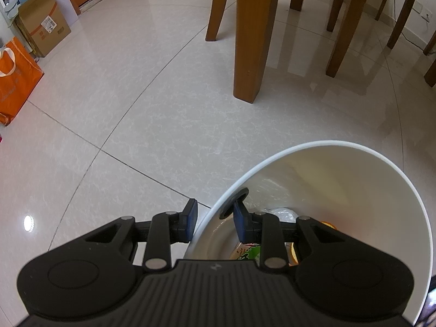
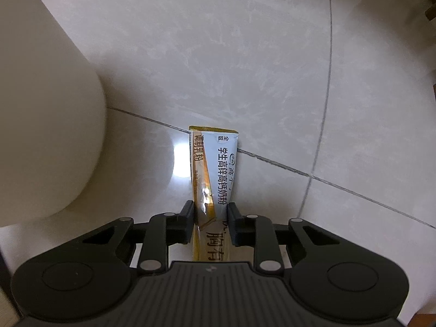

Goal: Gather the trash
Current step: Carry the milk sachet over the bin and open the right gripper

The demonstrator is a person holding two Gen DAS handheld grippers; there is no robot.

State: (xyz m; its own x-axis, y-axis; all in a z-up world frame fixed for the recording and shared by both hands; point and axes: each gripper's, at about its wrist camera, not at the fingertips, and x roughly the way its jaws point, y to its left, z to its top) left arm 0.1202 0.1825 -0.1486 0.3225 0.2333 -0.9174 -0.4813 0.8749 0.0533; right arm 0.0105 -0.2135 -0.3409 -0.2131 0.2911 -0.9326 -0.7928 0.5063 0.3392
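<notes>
Up close, the left gripper (image 1: 214,222) pinched the rim of a white bin (image 1: 354,147), one finger outside, one inside above wrappers (image 1: 246,252). Next, the right gripper (image 2: 211,218) closed its fingers on a sachet (image 2: 214,163) over the tiled floor (image 2: 245,54), beside the bin.

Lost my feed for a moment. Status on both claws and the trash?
Left claw straddles white bin's rim, gripping it. Right claw shut on milk powder sachet, just over floor tiles. Nothing in the way.
</notes>
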